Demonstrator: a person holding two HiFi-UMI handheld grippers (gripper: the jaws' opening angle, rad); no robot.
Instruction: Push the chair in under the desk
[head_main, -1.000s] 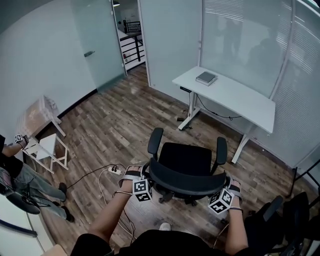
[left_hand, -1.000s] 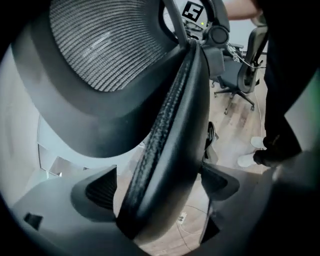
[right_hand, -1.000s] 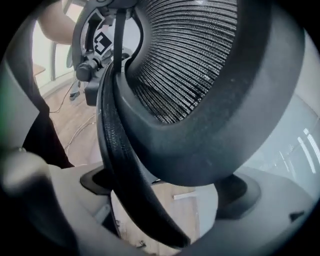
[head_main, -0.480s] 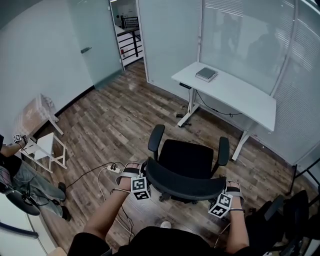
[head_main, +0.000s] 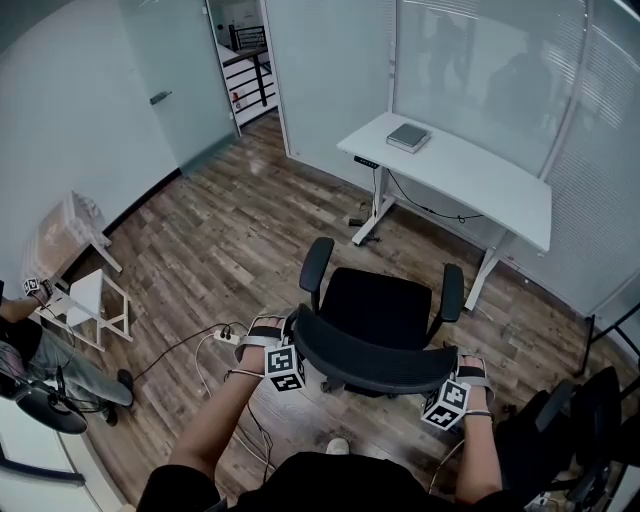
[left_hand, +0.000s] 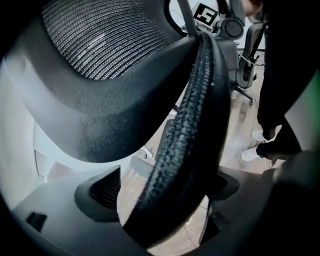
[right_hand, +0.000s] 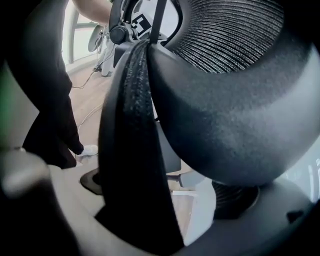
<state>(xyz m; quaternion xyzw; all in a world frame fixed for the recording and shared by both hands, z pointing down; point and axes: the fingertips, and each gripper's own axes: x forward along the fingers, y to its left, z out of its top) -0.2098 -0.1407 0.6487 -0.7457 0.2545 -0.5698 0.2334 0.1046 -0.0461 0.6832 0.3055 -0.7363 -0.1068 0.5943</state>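
Observation:
A black mesh office chair (head_main: 377, 308) stands on the wood floor, its seat facing a white desk (head_main: 480, 190) about a chair's length beyond it. My left gripper (head_main: 287, 362) is at the left end of the backrest (head_main: 368, 362), and my right gripper (head_main: 447, 398) is at the right end. In the left gripper view the backrest rim (left_hand: 187, 135) runs between the jaws of the left gripper (left_hand: 167, 187), which is shut on it. The right gripper (right_hand: 162, 192) holds the rim (right_hand: 132, 150) in the same way.
A grey box (head_main: 408, 137) lies on the desk's far left corner. Cables and a power strip (head_main: 228, 337) lie on the floor left of the chair. A white stool (head_main: 95, 305) and a seated person (head_main: 30, 350) are far left. Another black chair (head_main: 570, 420) is at my right.
The chair and both grippers have moved a little forward, toward the desk. Both holds on the backrest look unchanged.

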